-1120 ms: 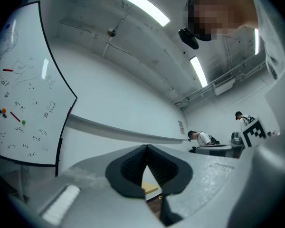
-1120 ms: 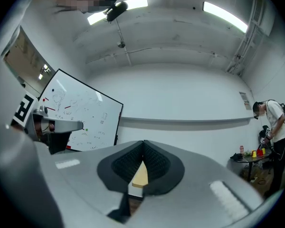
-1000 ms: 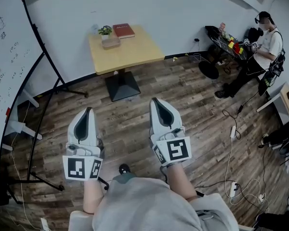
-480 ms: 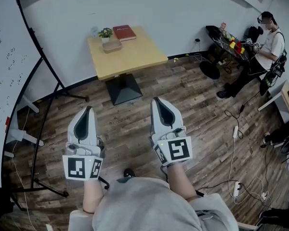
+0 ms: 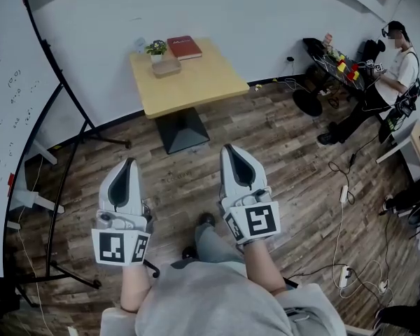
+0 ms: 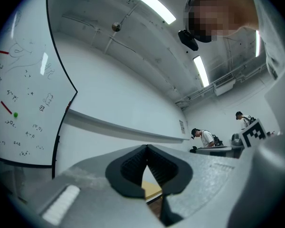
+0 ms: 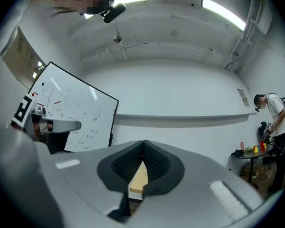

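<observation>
Jaws closed tip to tip on left gripper [image 5: 129, 162] and right gripper [image 5: 229, 148], nothing held, both over floor [image 5: 294, 138]. Table [image 5: 189, 82] well ahead, plant [image 5: 156, 47] and book [image 5: 184, 46] at far edge. Judged approach stage; any grasp needs nearing table, parting jaws.

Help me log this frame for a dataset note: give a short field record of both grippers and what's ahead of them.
Left gripper: shut, nothing between its jaws, held over the dark wood-plank floor
Right gripper: shut, empty, beside the left
Ahead: square light wooden table, apart from both grippers
On table: red book, small potted green plant, shallow tan tray
Left side: white whiteboard on a black stand
</observation>
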The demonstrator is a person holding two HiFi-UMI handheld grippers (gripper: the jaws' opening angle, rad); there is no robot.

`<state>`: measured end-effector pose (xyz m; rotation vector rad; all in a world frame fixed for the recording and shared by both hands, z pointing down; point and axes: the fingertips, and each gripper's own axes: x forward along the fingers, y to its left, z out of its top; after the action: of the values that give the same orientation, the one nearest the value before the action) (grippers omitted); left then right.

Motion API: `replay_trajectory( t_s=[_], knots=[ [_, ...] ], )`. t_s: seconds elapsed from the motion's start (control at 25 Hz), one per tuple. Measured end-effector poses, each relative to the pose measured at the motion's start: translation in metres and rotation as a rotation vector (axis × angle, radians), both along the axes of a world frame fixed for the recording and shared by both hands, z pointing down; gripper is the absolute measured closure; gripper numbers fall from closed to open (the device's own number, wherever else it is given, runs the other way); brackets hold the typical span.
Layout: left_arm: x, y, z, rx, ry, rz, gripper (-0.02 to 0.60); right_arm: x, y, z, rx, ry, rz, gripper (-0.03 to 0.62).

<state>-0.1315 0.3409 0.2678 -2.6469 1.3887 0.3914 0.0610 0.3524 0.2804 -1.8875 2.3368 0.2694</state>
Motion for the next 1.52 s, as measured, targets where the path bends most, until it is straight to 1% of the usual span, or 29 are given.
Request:
replay_trajectory(
  t_s=[0.2, 0.4, 0.64, 0.96, 1.2, 1.52],
  knots=[
    [-0.007, -0.025, 0.004, -0.002, -0.001, -0.021, 0.577, -0.004, -0.029, 0.004, -0.001, -0.002, -0.015, 0.594],
    [-0.006, -0.066, 0.003, -0.003, -0.001, -0.034, 0.577, -0.004, -0.072, 0.004, -0.001, -0.003, -0.035, 0.593],
    [0.003, -0.118, -0.006, 0.015, 0.003, -0.039, 0.577, 0.003, -0.127, -0.006, 0.013, 0.004, -0.047, 0.593],
    [0.011, -0.179, -0.017, 0.018, 0.006, -0.074, 0.577, 0.010, -0.197, -0.021, 0.024, 0.013, -0.085, 0.593],
    [0.020, -0.214, -0.020, 0.025, 0.008, -0.103, 0.577, 0.020, -0.237, -0.025, 0.033, 0.008, -0.112, 0.594],
    [0.042, -0.252, -0.017, 0.026, 0.006, -0.132, 0.577, 0.041, -0.279, -0.021, 0.032, -0.001, -0.145, 0.593]
  ],
)
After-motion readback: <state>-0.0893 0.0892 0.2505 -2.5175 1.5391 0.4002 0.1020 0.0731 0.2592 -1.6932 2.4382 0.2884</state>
